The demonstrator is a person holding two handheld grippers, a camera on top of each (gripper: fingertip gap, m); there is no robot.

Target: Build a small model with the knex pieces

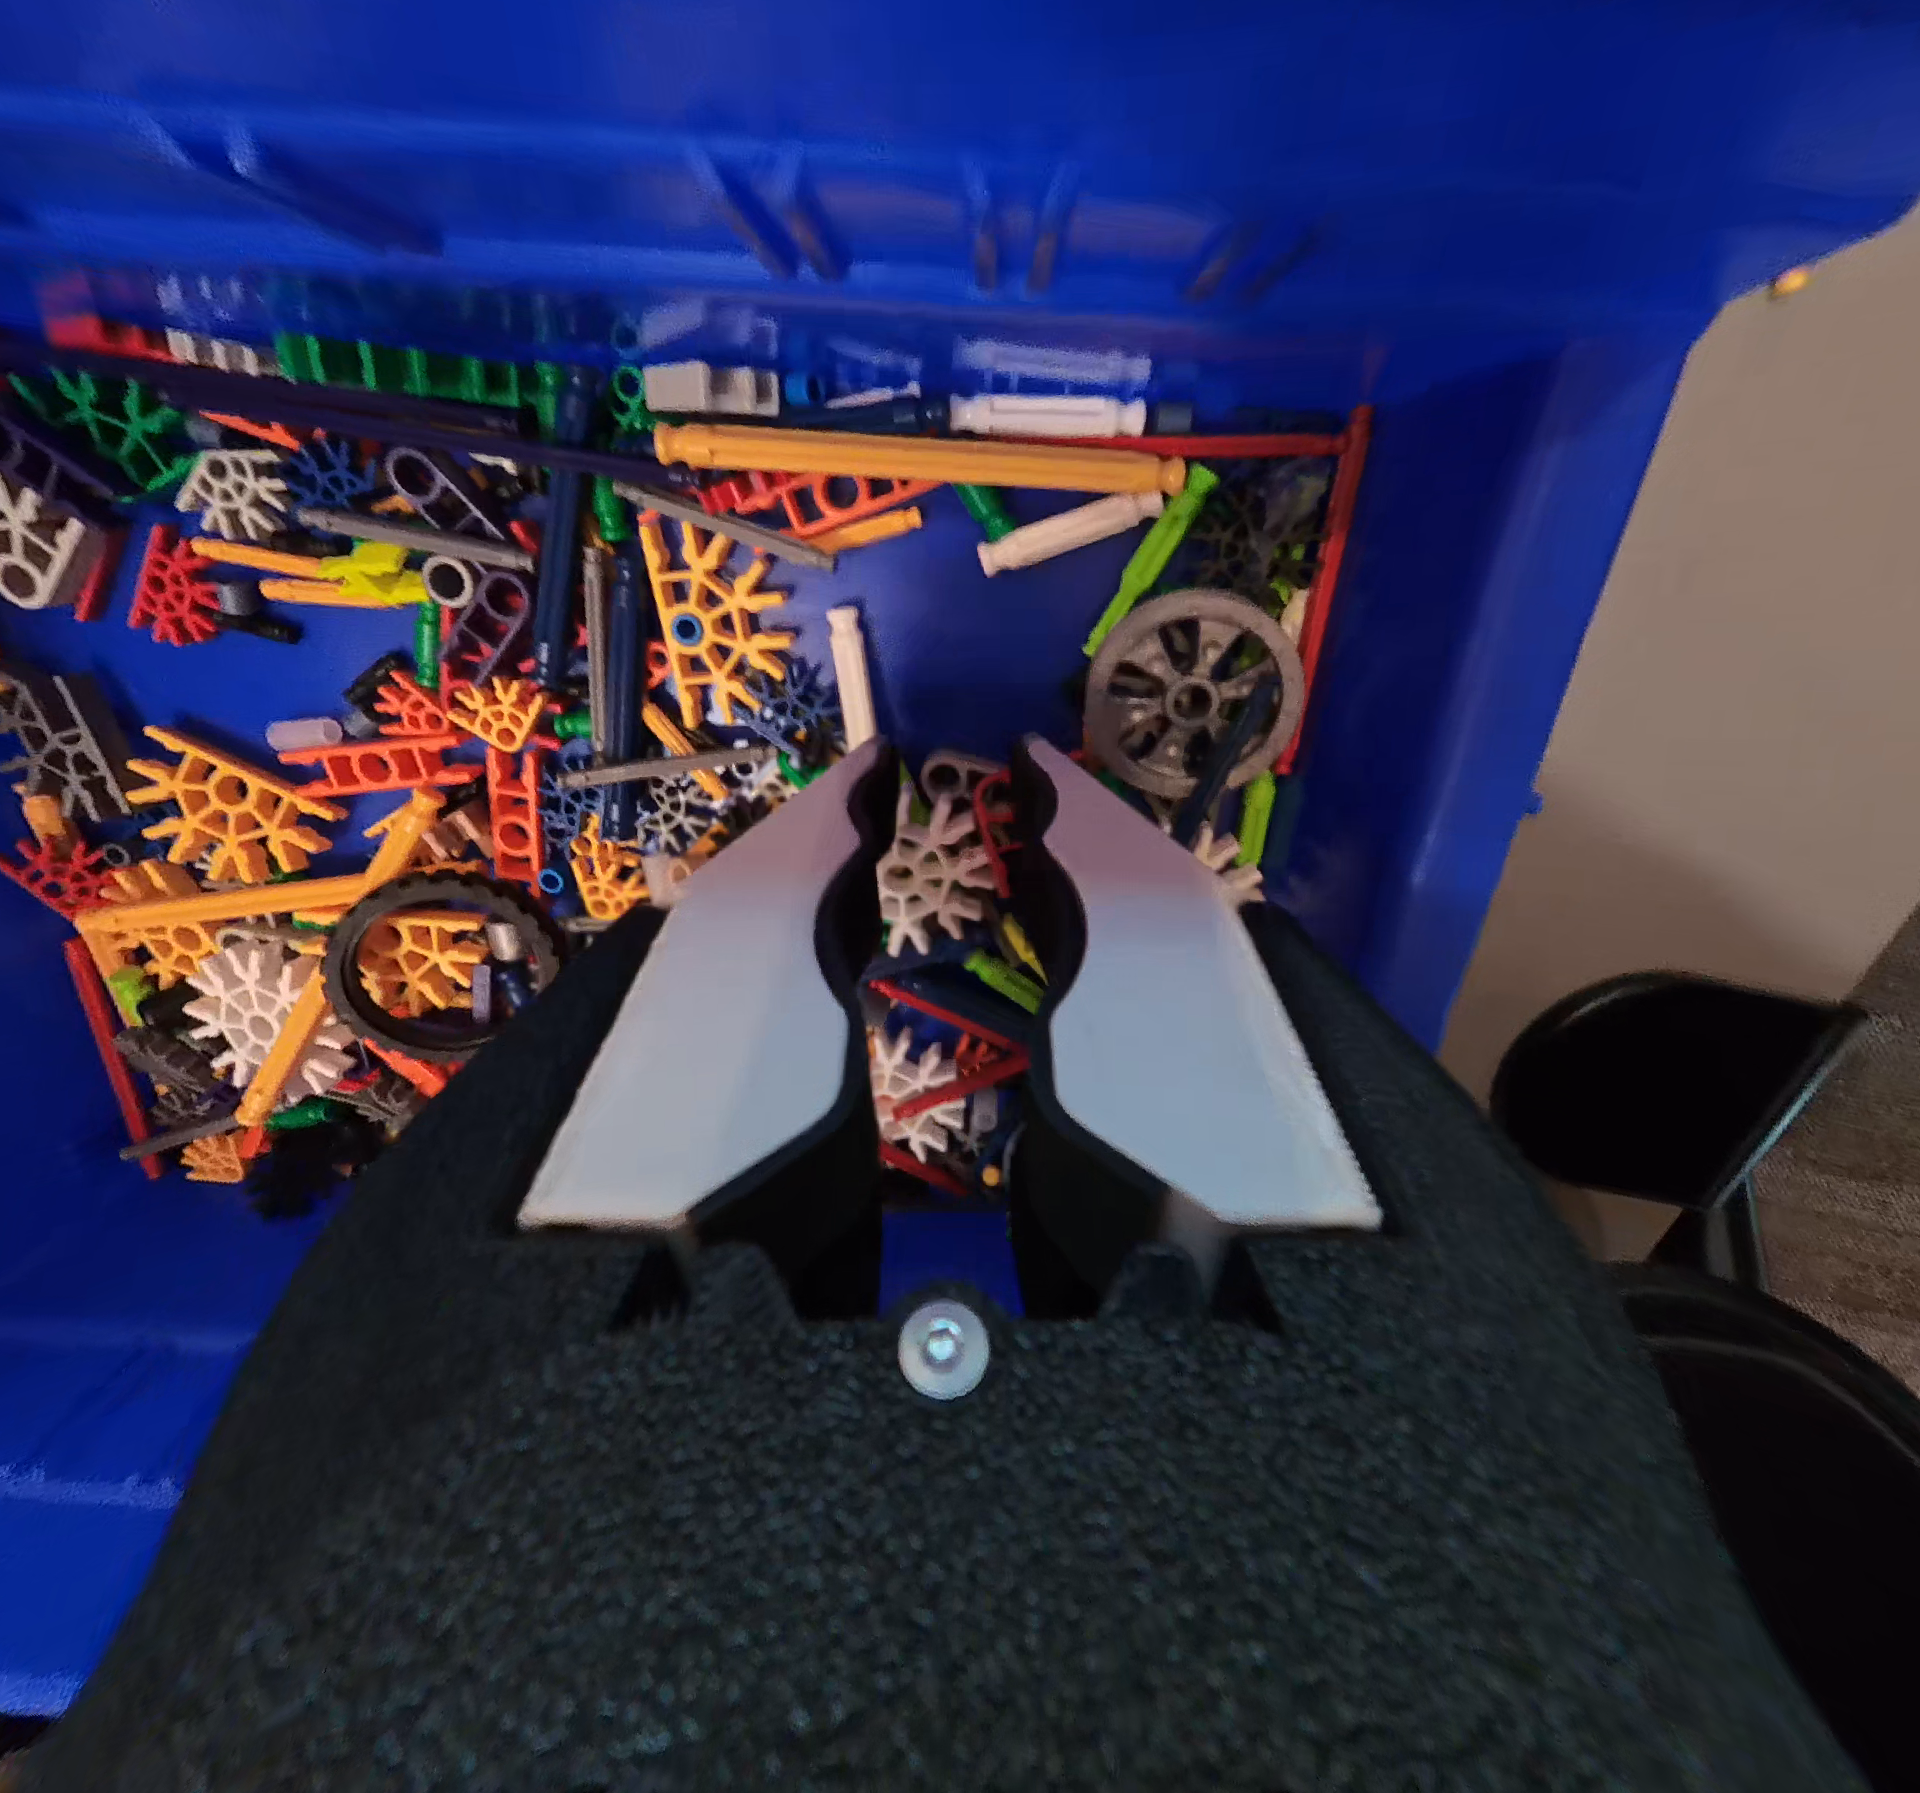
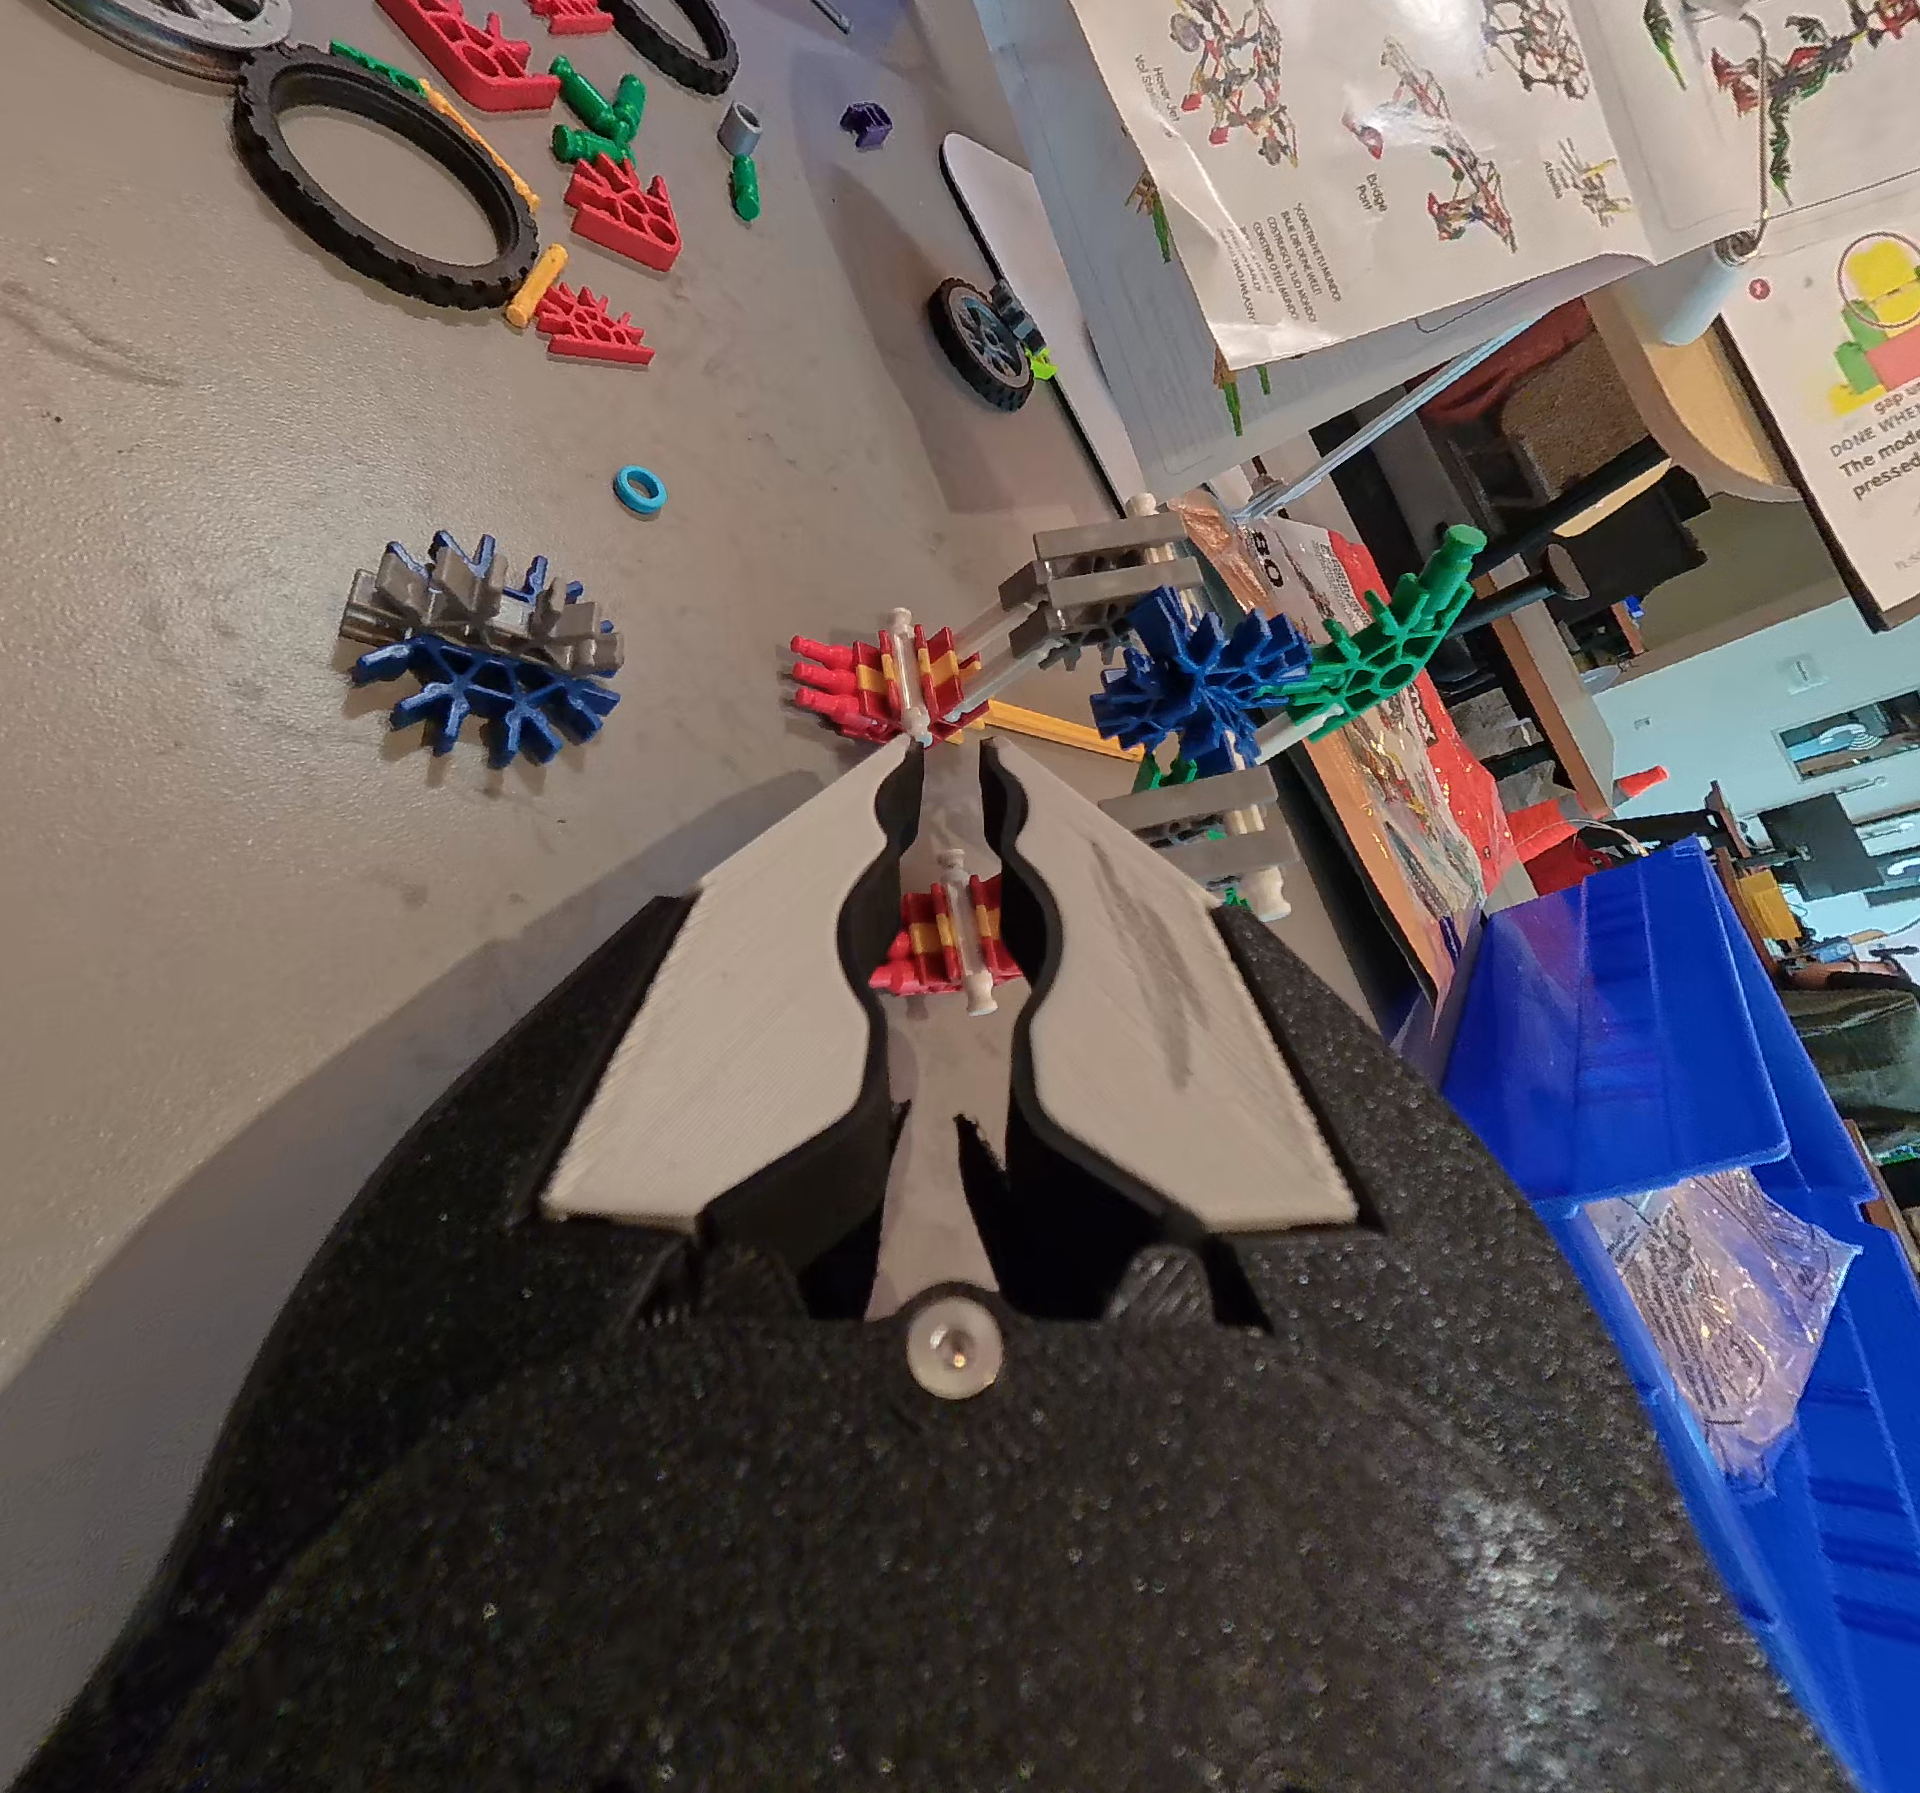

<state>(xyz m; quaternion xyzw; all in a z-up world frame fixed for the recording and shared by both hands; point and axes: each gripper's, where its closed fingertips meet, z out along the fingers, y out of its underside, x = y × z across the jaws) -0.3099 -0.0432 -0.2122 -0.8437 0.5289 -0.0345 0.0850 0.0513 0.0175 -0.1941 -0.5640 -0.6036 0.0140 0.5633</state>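
In the left wrist view, my left gripper (image 1: 954, 756) points down into a blue bin (image 1: 935, 133) full of loose construction-toy rods and connectors. Its jaws stand a little apart over a white snowflake connector (image 1: 930, 876) and a small grey connector (image 1: 951, 775); I see nothing clamped. In the right wrist view, my right gripper (image 2: 951, 751) is shut on a built toy model, gripping at its red-and-yellow connector cluster (image 2: 883, 683). The model's grey connectors (image 2: 1101, 590), blue connector (image 2: 1195, 678) and green connector (image 2: 1382, 652) stick out to the right above the grey table (image 2: 208, 912).
The bin holds a grey wheel (image 1: 1195, 704), a black tyre (image 1: 442, 964) and a long yellow rod (image 1: 914, 460). On the table lie black tyres (image 2: 384, 185), red connectors (image 2: 623, 205), a blue-and-grey connector stack (image 2: 488, 663) and a small wheel (image 2: 982, 346). Instruction sheets (image 2: 1351, 81) and blue bins (image 2: 1662, 1068) stand right.
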